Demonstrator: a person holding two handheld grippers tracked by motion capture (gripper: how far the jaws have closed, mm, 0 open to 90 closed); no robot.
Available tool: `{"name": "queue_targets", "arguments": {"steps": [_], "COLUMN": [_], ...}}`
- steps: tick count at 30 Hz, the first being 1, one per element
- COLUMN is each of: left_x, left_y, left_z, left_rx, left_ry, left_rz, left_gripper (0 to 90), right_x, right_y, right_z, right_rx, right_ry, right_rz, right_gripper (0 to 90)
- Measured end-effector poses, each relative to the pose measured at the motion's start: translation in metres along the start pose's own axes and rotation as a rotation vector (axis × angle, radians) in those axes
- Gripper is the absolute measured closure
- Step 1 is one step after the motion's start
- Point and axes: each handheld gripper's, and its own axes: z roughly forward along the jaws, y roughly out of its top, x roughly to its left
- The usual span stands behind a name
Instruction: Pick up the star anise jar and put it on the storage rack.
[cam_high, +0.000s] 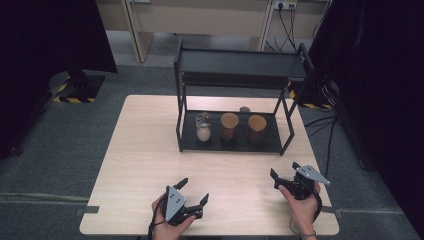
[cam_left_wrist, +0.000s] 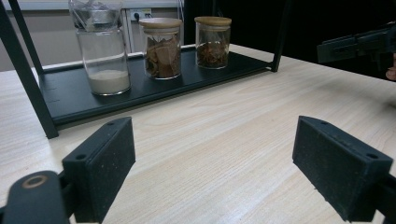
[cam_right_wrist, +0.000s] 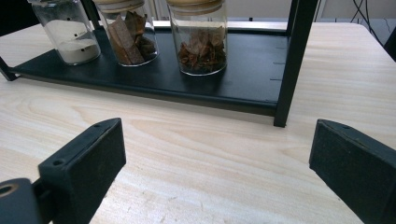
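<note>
Work judged not yet begun: three glass jars stand untouched in a row on the lower shelf of the black rack at the far side of the table, namely the jar of white powder, the middle cork-lidded jar and the right cork-lidded jar (contents brown, bark-like in the gripper views). Left gripper and right gripper are both held low near the table's near edge, well apart from the rack, jaws spread wide with nothing between them, each pointing forward toward the shelf. All reaching, grasping and moving of a jar is left to do.
</note>
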Motion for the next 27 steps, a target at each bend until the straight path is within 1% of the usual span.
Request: {"name": "queue_targets", "arguments": {"steps": [15, 27], "left_x": [0.0000, -0.0001], "left_y": [0.0000, 0.0000], "left_z": [-0.0001, -0.0001], "left_rx": [-0.001, 0.000], "left_ry": [0.000, 0.000], "left_rz": [0.000, 0.002], "left_gripper": [12.8, 12.8], "right_x": [-0.0045, -0.0038], "right_y": [-0.0057, -0.0095], "right_z": [-0.0061, -0.0103], "right_rx": [0.000, -0.008], "right_ry": [-0.009, -0.010], "right_rz": [0.008, 0.002], "right_gripper": [4.1, 4.1]}}
